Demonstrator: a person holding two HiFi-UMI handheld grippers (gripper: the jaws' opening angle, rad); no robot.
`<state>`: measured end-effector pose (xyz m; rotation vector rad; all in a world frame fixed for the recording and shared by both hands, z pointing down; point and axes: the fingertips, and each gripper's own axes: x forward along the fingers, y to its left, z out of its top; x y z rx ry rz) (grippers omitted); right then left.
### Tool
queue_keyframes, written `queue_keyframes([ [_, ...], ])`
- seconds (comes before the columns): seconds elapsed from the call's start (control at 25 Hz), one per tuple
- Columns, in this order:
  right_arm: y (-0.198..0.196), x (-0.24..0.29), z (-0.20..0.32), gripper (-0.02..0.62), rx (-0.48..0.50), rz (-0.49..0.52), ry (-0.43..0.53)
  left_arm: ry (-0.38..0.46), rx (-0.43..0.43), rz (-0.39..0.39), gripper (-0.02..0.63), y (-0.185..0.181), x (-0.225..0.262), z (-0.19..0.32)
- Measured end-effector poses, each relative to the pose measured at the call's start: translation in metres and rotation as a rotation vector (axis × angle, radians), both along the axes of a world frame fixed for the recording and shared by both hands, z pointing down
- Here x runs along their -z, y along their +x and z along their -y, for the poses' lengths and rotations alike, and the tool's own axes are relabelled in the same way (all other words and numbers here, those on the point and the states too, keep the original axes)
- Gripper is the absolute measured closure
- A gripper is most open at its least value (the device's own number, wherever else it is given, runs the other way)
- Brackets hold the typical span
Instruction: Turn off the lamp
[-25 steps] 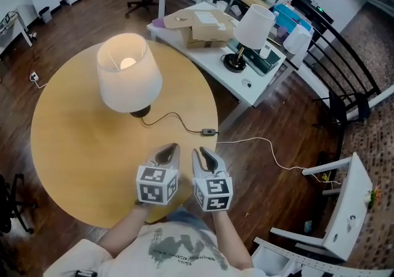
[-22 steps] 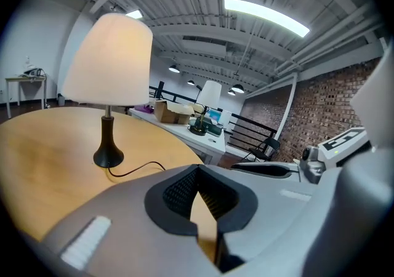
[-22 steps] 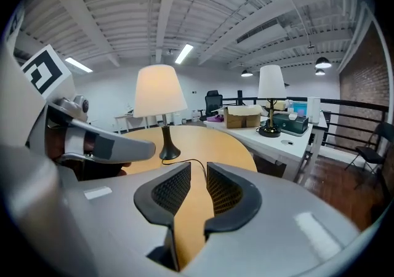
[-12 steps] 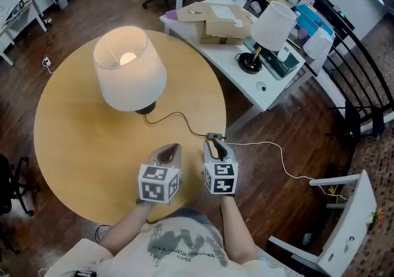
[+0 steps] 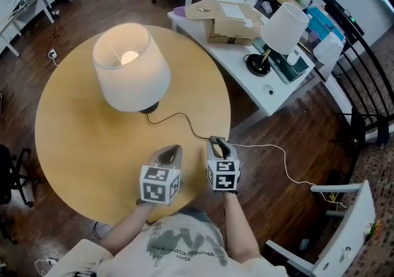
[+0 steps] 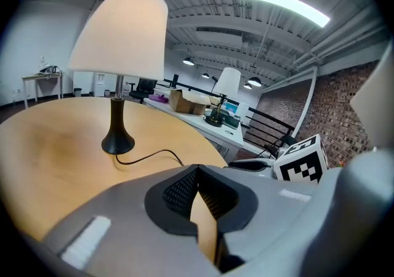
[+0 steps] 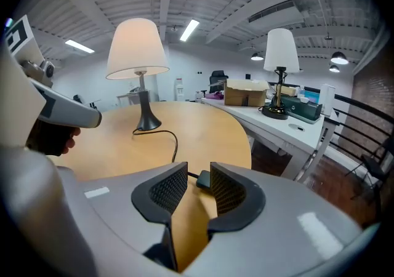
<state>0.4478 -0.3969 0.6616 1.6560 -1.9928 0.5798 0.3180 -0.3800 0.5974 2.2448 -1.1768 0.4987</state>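
Lamp (image 5: 130,66) lit, mid table (image 5: 68,146). Inline switch (image 7: 202,179) on cord (image 5: 175,117) nr edge, seemingly just past R gripper (image 5: 217,144) tips; jaws just opened, empty. L gripper (image 5: 171,149) clenched, idle. Step: approach. Next: press switch.

Both grippers are held side by side at the 6 o'clock edge of the head view, on bare forearms (image 5: 237,232) reaching in from below, marker cubes (image 5: 160,183) facing up.

Left gripper (image 5: 172,148): pointed toward 12–1 o'clock and tilted downward. Its fingers (image 6: 178,192) are seen closed tip to tip, with nothing between them.

Right gripper (image 5: 217,141): set at 3 o'clock of the left one, pointed toward 12 o'clock, nose down. Its fingers (image 7: 167,189) have just been opening and are seen parted; a small black switch (image 7: 202,179) lies just past the tips in line with the gap, not pressed by the pads.
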Motion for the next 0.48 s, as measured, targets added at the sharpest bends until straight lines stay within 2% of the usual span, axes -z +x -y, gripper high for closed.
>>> queue_keyframes([
  [0.2, 0.005, -0.020, 0.006, 0.469, 0.008, -0.031, -0.046, -0.006, 0.010, 0.005, 0.609, -0.001, -0.004, 0.003],
  [0.48, 0.005, -0.027, 0.014, 0.469, 0.018, -0.068, -0.059, -0.017, 0.025, 0.016, 0.609, -0.005, -0.008, 0.006],
])
